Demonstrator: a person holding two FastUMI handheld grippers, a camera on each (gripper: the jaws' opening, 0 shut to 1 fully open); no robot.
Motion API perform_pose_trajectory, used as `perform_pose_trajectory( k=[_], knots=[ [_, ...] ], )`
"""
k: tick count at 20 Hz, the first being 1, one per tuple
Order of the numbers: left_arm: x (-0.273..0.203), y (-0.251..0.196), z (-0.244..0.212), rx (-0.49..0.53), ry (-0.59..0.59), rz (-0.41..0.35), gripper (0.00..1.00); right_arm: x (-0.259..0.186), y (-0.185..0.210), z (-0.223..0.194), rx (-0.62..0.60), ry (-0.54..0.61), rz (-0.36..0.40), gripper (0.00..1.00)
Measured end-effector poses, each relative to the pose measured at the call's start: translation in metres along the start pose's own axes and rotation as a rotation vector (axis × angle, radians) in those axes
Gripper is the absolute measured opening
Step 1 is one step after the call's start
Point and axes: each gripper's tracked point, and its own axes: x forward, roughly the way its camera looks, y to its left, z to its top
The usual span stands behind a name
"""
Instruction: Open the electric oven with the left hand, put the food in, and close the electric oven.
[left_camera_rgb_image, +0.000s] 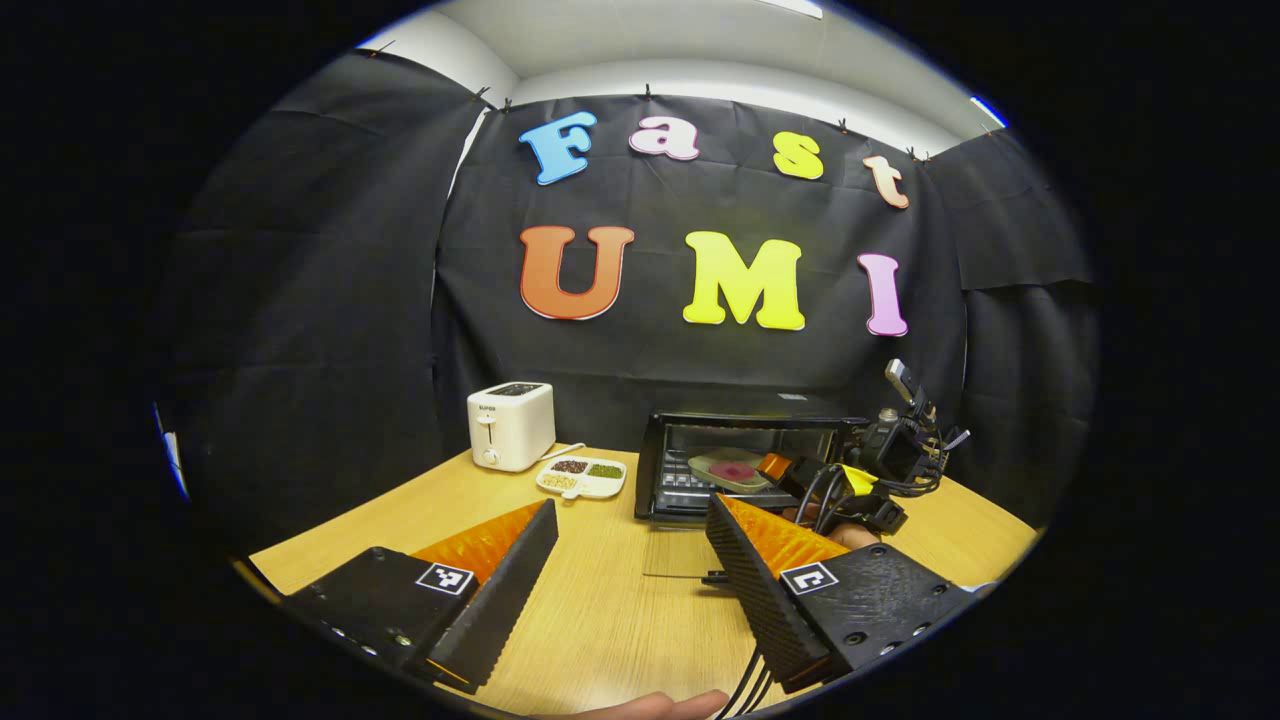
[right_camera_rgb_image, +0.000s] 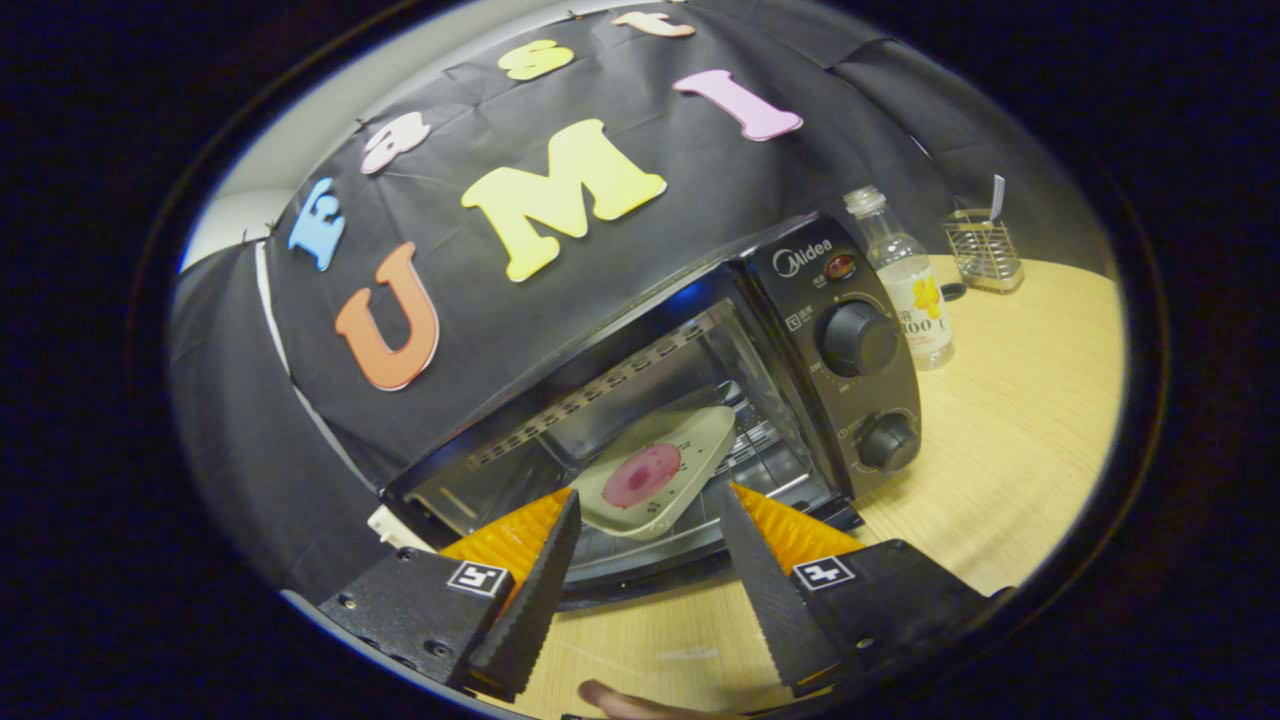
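In the left gripper view, the left gripper (left_camera_rgb_image: 628, 572) hangs wide open and empty above the bench (left_camera_rgb_image: 600, 610), well short of the electric oven (left_camera_rgb_image: 745, 465).

In the right gripper view, the right gripper (right_camera_rgb_image: 648, 545) gapes empty just before the food plate (right_camera_rgb_image: 655, 470), which rests inside on the rack. Closing the door while this gripper sits at the mouth could trap it.

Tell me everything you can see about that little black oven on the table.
The electric oven is a small black countertop box standing on the wooden table against the booth's black cloth. Its door is open, showing a wire rack. A pale plate holding something round and pink lies on the rack. Two round knobs sit one above the other on its right panel. A clear bottle stands just beside it.
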Motion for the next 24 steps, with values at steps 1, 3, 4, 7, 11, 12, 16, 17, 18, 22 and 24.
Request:
perform_pose_trajectory(
  k=[1,3,4,7,11,12,16,17,18,22,24],
  knots=[
    [-0.002,-0.003,-0.002,0.0,0.01,-0.001,0.95,-0.01,0.0,0.0,-0.011,-0.007,0.011,0.86],
    [-0.006,-0.008,-0.007,0.009,0.026,-0.005,0.95,-0.029,0.003,0.003,-0.018,-0.015,0.033,0.91],
    [-0.007,-0.009,-0.007,0.017,0.026,-0.002,0.95,-0.041,0.004,0.007,-0.018,-0.02,0.047,0.92],
    [-0.016,-0.013,-0.01,0.038,0.033,-0.002,0.95,-0.073,0.009,0.023,-0.036,-0.031,0.101,1.0],
    [-0.021,-0.025,-0.016,0.032,0.05,-0.007,0.95,-0.119,0.0,0.051,-0.132,-0.078,0.142,0.95],
    [-0.02,-0.03,-0.017,0.028,0.052,-0.013,0.95,-0.129,-0.006,0.058,-0.164,-0.09,0.15,1.0],
    [-0.012,-0.043,-0.021,0.039,0.054,-0.01,0.95,-0.17,-0.023,0.094,-0.238,-0.099,0.189,0.95],
    [-0.008,-0.048,-0.022,0.044,0.046,-0.015,0.95,-0.178,-0.036,0.106,-0.267,-0.107,0.17,0.95],
    [-0.004,-0.052,-0.024,0.047,0.048,-0.024,0.95,-0.188,-0.044,0.121,-0.291,-0.126,0.16,0.95],
    [0.02,-0.07,-0.056,0.056,0.124,-0.055,0.95,-0.234,-0.07,0.182,-0.395,-0.245,0.112,0.95],
    [0.029,-0.081,-0.074,0.077,0.18,-0.069,0.95,-0.259,-0.078,0.206,-0.445,-0.307,0.09,0.95]
  ],
)
